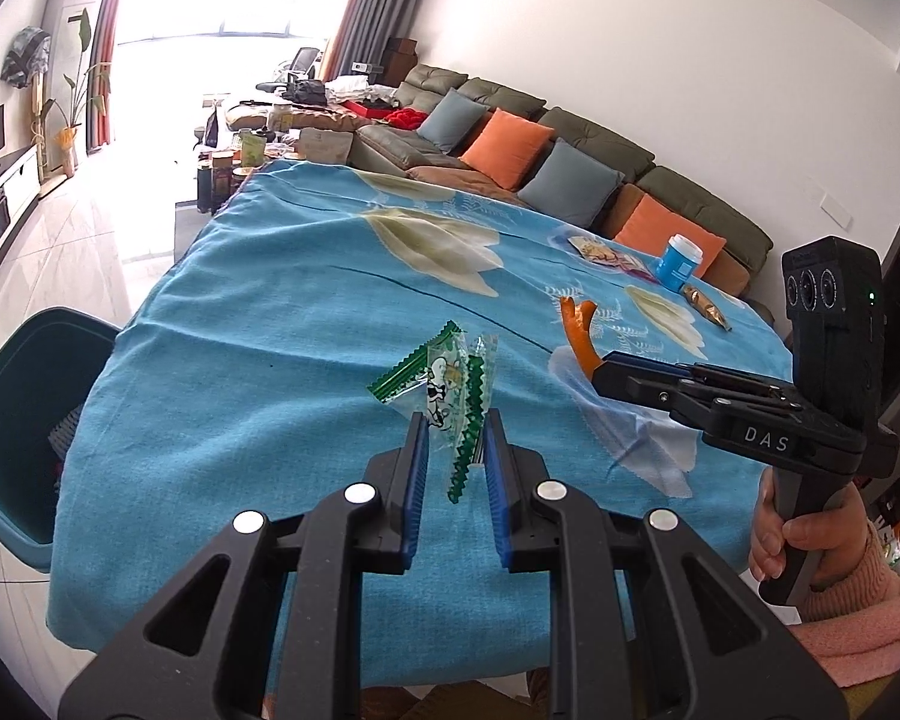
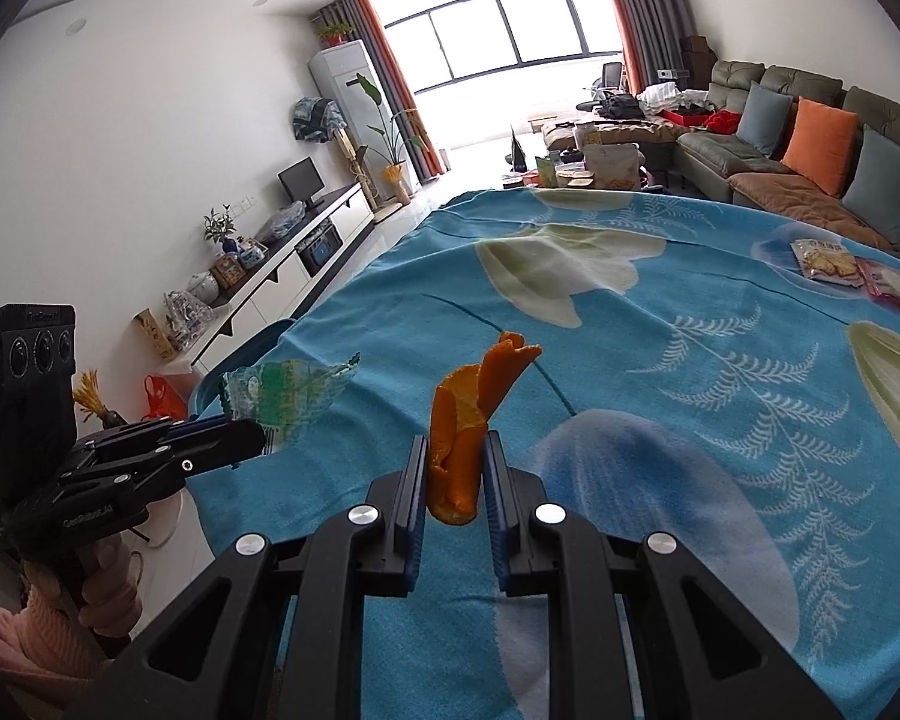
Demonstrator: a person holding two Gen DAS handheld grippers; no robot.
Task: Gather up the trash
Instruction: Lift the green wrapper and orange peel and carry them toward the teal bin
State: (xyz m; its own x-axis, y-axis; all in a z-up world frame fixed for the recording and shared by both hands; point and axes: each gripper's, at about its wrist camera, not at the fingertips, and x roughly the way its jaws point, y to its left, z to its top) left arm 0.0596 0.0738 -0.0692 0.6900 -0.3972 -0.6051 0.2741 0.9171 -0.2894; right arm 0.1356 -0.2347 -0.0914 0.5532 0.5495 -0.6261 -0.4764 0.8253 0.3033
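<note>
Partly hidden beside the tablecloth [image 1: 258, 312], a teal bin [image 1: 12, 420].

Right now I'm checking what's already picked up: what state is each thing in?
Left tongs: shut on the green candy wrapper.
Green candy wrapper: empty, crumpled, held above the cloth.
Right tongs: shut on the orange peel.
Orange peel: curled, held upright.
Teal bin: open, beside the table.
Blue cup: upright, lid on.
Snack packets: lying flat on the cloth.
Gold wrapper: lying on the cloth.
</note>
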